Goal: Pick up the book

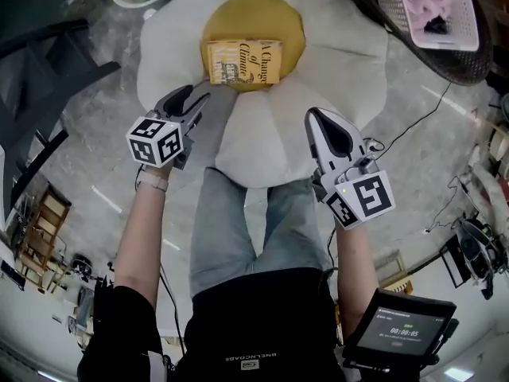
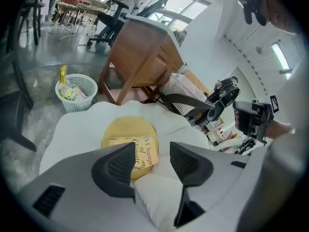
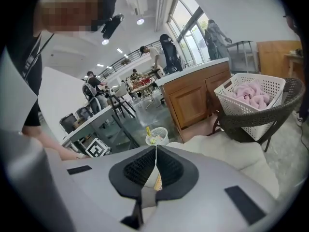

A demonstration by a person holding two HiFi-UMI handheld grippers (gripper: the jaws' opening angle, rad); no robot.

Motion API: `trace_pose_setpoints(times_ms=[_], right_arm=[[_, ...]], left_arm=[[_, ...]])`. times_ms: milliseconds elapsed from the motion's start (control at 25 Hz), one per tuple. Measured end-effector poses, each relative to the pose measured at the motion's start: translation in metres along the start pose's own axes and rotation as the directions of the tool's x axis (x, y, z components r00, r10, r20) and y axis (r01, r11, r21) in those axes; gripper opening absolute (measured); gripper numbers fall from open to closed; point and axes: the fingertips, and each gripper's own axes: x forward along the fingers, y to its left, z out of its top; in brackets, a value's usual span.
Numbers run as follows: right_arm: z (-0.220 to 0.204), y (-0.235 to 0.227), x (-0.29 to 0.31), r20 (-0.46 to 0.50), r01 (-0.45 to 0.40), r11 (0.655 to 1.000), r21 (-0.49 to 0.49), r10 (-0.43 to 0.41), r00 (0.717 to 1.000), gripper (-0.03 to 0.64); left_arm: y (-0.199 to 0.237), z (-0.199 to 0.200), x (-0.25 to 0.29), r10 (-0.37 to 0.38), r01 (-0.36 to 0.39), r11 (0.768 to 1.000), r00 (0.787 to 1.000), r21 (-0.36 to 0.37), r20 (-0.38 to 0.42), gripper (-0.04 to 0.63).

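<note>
Head view: shows the task barely begun. No contact yet with the book (image 1: 244, 62), which lies flat and untouched at upper centre of the frame, on the yellow middle (image 1: 254, 14) of a white flower-shaped cushion (image 1: 334, 46). Puts the left gripper (image 1: 193, 98) just below and left of the book, jaws apart with nothing between them. Puts the right gripper (image 1: 316, 119) at centre right, lower in the frame and well apart from the book, jaws together and empty. Leaves, as a judgement, all the real work: reach in, close on the book, lift it.

Left gripper view: looks along the left gripper (image 2: 152, 161) with its pads standing wide, gripping nothing. Frames the book (image 2: 144, 146) through that gap at lower centre, farther off and not touched, its left part hidden behind the left pad. Reveals a thin yellow paperback, closed, cover up, with dark title lettering that begins "A Change of".

Right gripper view: shows the right gripper (image 3: 155, 166) at lower centre, pads pressed together on nothing. Gives only a yellowish sliver under the closed pads, too small to tell book from cushion.
</note>
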Motion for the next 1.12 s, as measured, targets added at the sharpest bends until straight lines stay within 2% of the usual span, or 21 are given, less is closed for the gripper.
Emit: trace_pose_setpoints(times_ms=[240, 680, 880, 1120], right_arm=[[-0.027, -0.010, 0.029, -0.024, -0.007, 1.000, 0.005, 0.007, 1.000, 0.028], [-0.071, -0.025, 0.034, -0.083, 0.021, 0.999, 0.044, -0.017, 0.996, 0.028], [-0.089, -0.035, 0.034, -0.108, 0.038, 0.997, 0.060, -0.032, 0.994, 0.028], [-0.108, -0.052, 0.027, -0.131, 0.056, 0.996, 0.074, -0.046, 0.990, 0.028]], left_arm=[[0.045, -0.029, 0.050, -0.003, 0.002, 1.000, 1.000, -0.022, -0.024, 0.220], [0.110, -0.070, 0.115, 0.065, -0.066, 0.988, 0.998, -0.139, -0.011, 0.222], [0.135, -0.093, 0.146, 0.092, -0.095, 0.974, 0.995, -0.205, -0.023, 0.232], [0.157, -0.109, 0.180, 0.114, -0.122, 0.971, 0.992, -0.207, -0.048, 0.242]])
